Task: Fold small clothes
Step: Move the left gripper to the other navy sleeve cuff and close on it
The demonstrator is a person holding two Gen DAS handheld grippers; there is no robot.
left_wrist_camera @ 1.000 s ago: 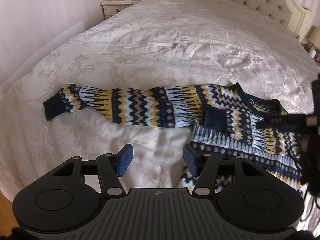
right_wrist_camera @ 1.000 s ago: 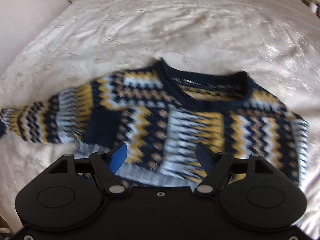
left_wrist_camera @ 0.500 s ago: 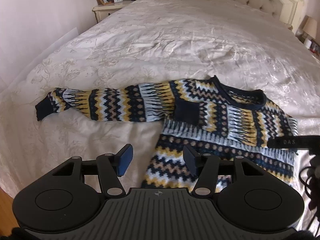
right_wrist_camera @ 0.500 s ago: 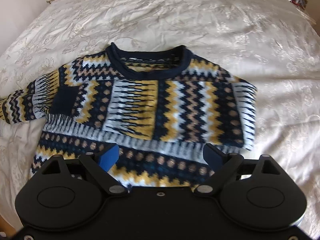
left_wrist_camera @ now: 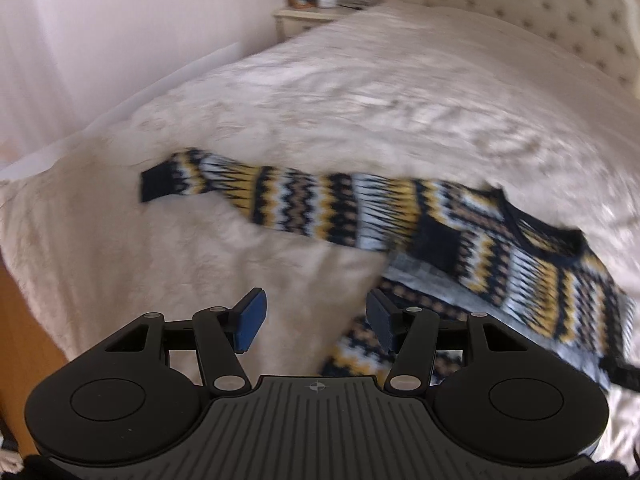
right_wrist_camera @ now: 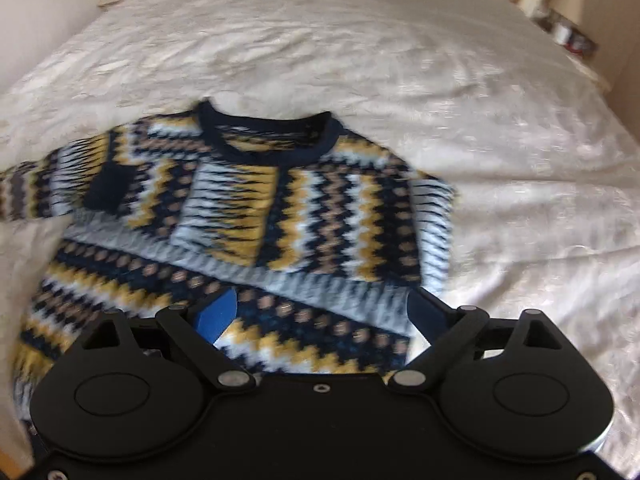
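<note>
The fold is judged to be partly done. On the sweater (right_wrist_camera: pixel 256 216) one sleeve has already been laid across the chest, its dark cuff (right_wrist_camera: pixel 106 186) resting near the opposite shoulder, so that side ends in a straight folded edge. The other sleeve (left_wrist_camera: pixel 280 200) is not yet folded — it is stretched out flat over the bedspread (left_wrist_camera: pixel 360 100) toward the side edge of the bed, its dark cuff (left_wrist_camera: pixel 158 180) at the far end. That sleeve remains to be brought in, and the body then to be doubled from hem to collar.

The sweater lies spread near the foot edge of the bed, collar (right_wrist_camera: pixel 268 136) pointing toward the headboard (left_wrist_camera: pixel 560 12), hem nearest the cameras.

Neither tool is holding anything. The fingers of the left gripper (left_wrist_camera: pixel 316 318) are held apart above bare bedspread, just beside the hem's corner; those of the right gripper (right_wrist_camera: pixel 320 312) are spread wider over the lower body of the sweater, with no cloth pinched between them.

The sweater is a thick, soft knit in navy, mustard, tan and pale blue zigzag bands, with ribbed navy trim at neck and cuffs. The bedspread is pale, glossy and lightly creased — a surface on which the knit is expected to slide somewhat. The headboard is tufted and buttoned.
</note>
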